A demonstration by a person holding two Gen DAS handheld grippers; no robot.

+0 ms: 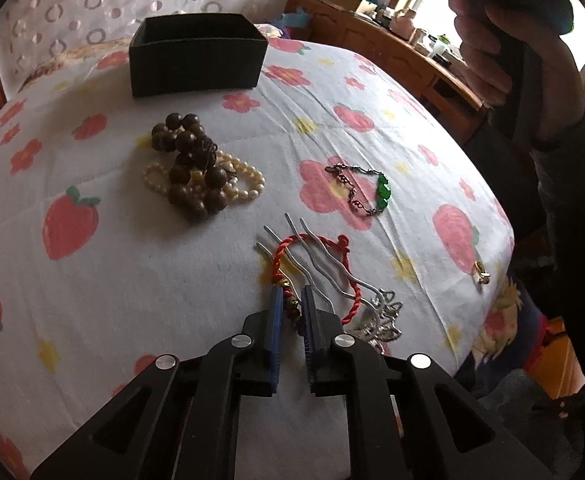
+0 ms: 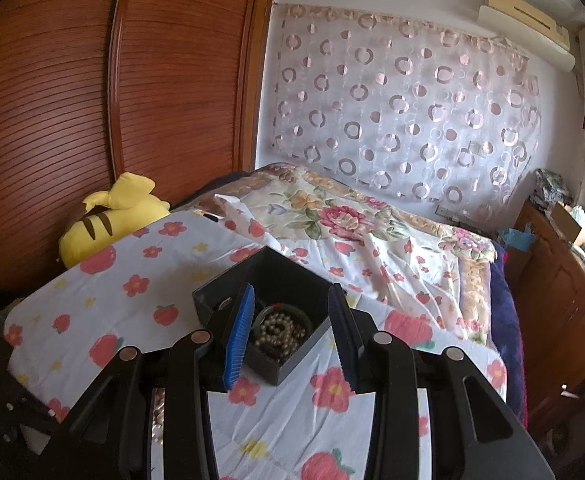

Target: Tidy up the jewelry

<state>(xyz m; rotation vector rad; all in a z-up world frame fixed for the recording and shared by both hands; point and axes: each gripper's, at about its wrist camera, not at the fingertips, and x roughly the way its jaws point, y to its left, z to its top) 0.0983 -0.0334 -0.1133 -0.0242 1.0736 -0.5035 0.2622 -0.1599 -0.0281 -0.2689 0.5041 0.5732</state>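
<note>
In the left wrist view my left gripper [image 1: 292, 300] is shut on the beaded end of a red cord bracelet [image 1: 316, 256] that lies on the flowered sheet over a silver hair fork [image 1: 332, 276]. A brown bead bracelet [image 1: 192, 160] lies on a pearl strand [image 1: 244, 184]. A green-stone chain bracelet [image 1: 366, 190] lies to the right. A black box [image 1: 196, 56] stands at the back. In the right wrist view my right gripper [image 2: 292, 304] is open and empty above the black box [image 2: 276, 372], which holds a bead strand [image 2: 280, 334].
A small gold piece [image 1: 480, 276] lies near the right edge of the bed. A wooden dresser [image 1: 404, 56] stands to the right. A yellow plush toy [image 2: 108, 220] and a wooden wardrobe [image 2: 92, 80] are on the left. My right hand [image 1: 488, 52] shows at the upper right.
</note>
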